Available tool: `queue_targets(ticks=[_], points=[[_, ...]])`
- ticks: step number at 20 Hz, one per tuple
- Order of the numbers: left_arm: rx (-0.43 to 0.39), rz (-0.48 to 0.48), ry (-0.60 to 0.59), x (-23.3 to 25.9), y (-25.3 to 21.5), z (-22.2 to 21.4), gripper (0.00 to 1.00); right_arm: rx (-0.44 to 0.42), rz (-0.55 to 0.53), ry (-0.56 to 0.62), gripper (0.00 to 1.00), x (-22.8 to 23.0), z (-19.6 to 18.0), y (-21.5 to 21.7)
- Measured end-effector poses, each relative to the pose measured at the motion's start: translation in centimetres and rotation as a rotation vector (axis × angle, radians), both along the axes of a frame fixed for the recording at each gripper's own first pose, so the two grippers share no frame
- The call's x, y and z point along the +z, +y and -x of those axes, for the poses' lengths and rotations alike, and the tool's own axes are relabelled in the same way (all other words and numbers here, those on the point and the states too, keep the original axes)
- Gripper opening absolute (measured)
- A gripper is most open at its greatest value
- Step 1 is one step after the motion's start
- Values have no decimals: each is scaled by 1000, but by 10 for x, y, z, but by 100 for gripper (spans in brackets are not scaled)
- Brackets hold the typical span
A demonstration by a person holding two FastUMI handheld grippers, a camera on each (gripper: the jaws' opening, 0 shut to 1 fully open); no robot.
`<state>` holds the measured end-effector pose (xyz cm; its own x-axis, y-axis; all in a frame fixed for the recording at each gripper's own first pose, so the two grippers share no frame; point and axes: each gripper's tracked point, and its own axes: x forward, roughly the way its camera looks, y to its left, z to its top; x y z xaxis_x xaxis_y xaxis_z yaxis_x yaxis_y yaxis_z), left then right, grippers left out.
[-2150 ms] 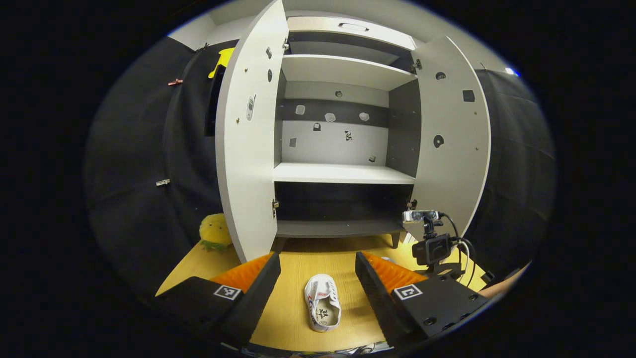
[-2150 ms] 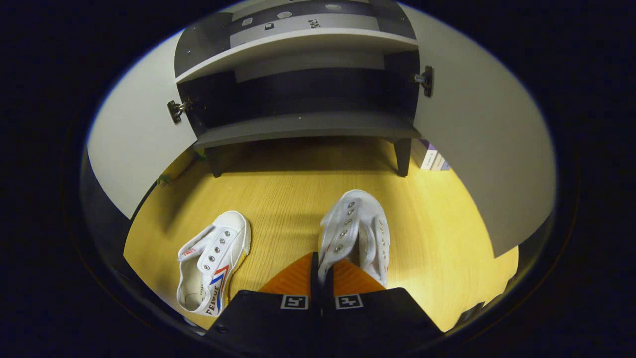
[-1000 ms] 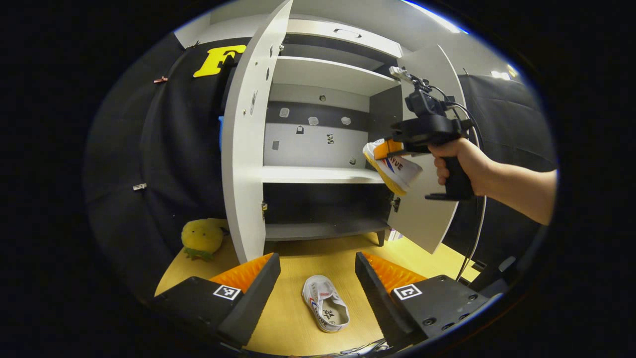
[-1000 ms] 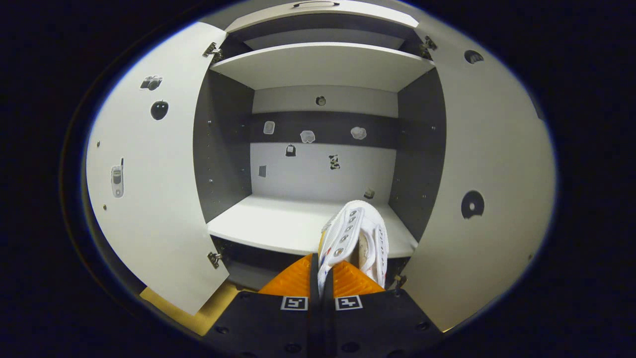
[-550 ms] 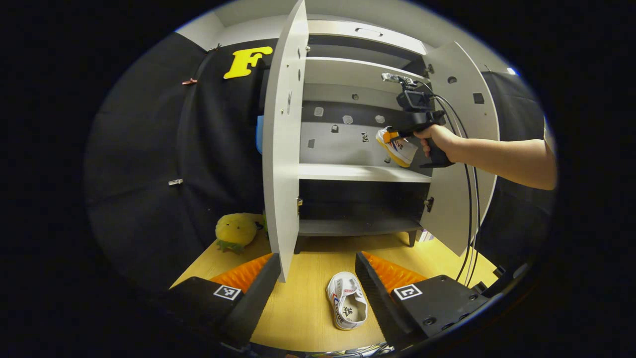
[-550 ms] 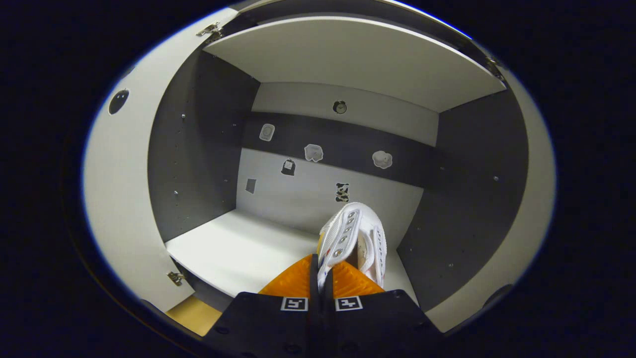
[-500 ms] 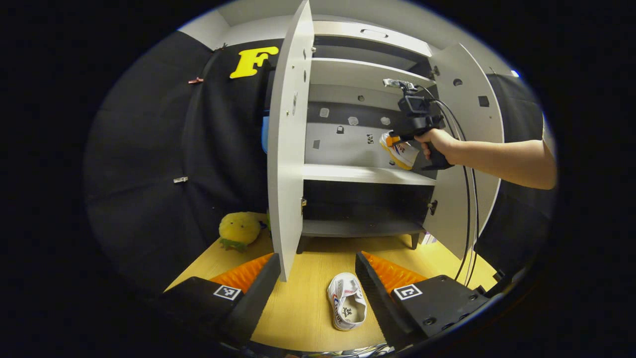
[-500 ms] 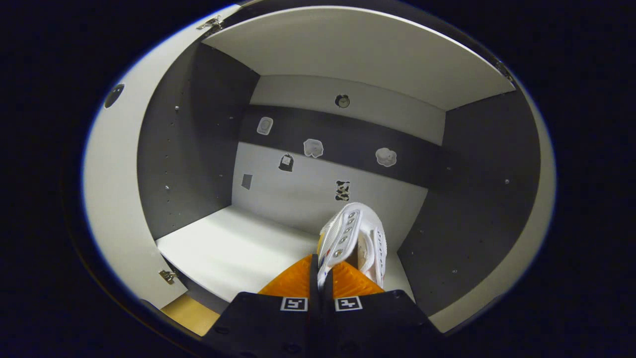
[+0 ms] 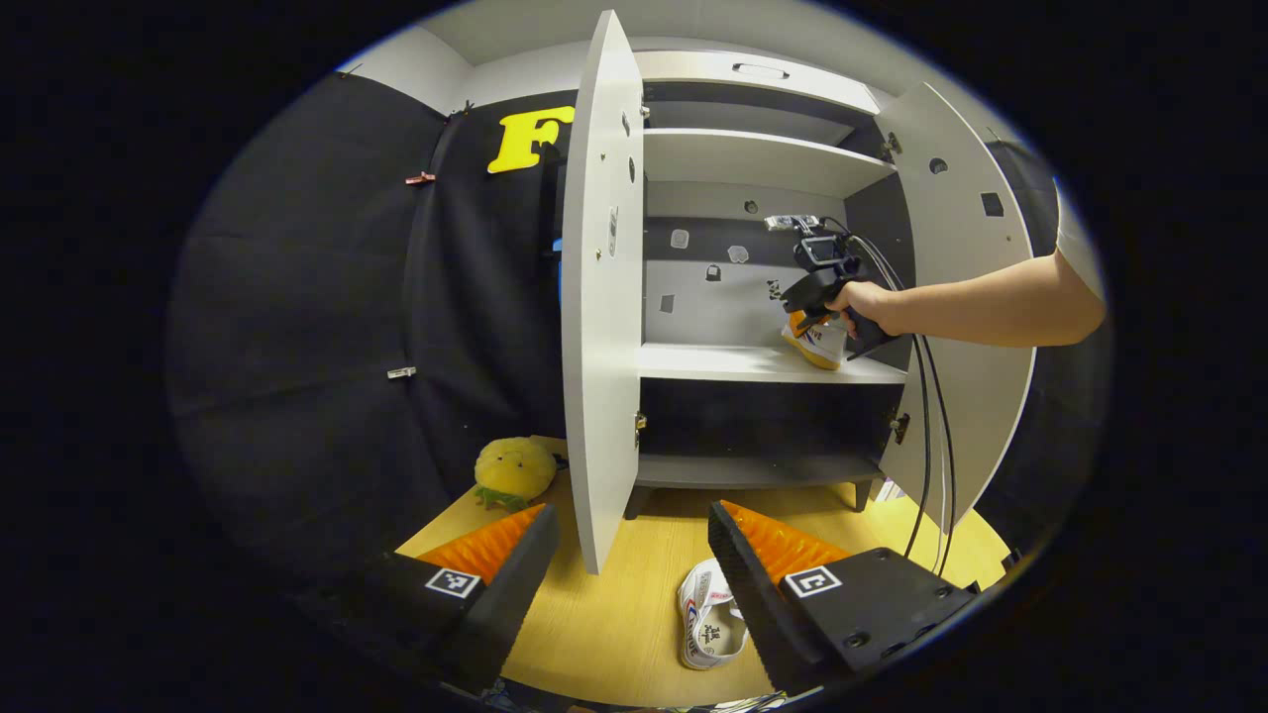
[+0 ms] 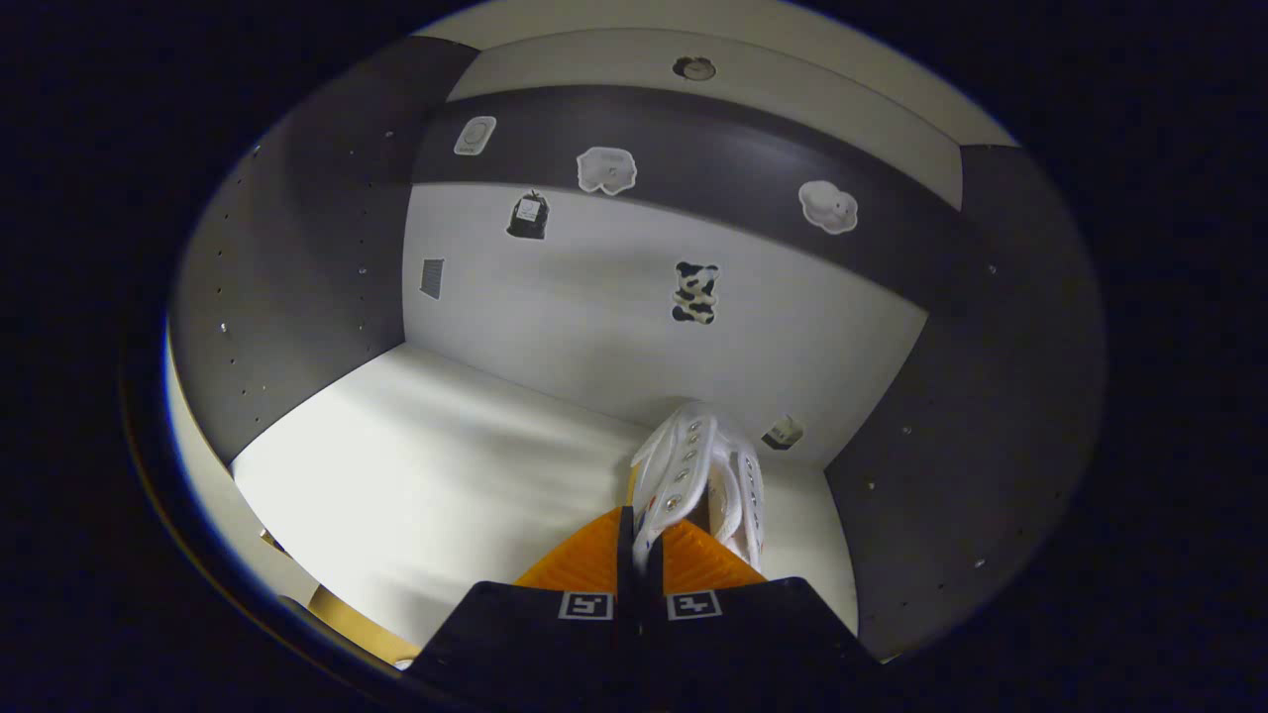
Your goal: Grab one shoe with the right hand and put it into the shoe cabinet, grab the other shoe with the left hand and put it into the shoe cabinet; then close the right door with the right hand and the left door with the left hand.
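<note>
In the right gripper view my right gripper point(image 10: 642, 545) is shut on the side wall of a white shoe point(image 10: 705, 467), held low over the right end of the cabinet's white middle shelf point(image 10: 446, 465). The left gripper view shows that gripper point(image 9: 807, 315), a hand on its grip, and the shoe point(image 9: 822, 342) touching the shelf point(image 9: 733, 361) of the shoe cabinet. My left gripper point(image 9: 634, 535) is open above the floor. The other white shoe point(image 9: 708, 624) lies on the wooden floor beside its right finger point(image 9: 768, 550), partly hidden by it. Both doors stand open: left door point(image 9: 599, 297), right door point(image 9: 966, 287).
A yellow plush toy point(image 9: 513, 470) sits on the floor left of the cabinet. The left door's edge hangs close in front of my left gripper. Black cables point(image 9: 931, 416) hang from the right gripper. A dark lower shelf point(image 9: 753, 470) lies beneath the middle one.
The right gripper has carried its shoe deeper into the cabinet and down to the middle shelf. The left gripper's view has shifted left, so the floor shoe now sits by its right finger.
</note>
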<state>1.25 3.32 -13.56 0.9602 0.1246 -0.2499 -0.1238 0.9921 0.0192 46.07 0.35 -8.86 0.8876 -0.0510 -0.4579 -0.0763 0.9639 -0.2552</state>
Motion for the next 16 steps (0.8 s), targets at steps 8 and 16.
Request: queue_targets(ticks=[8,16], points=[[50,-12,-15,7,6,12,95,-39,-6,45,11,-14,0,9],[21,16,-23,7,7,22,95,-8,-202,33,73,20,58,39]])
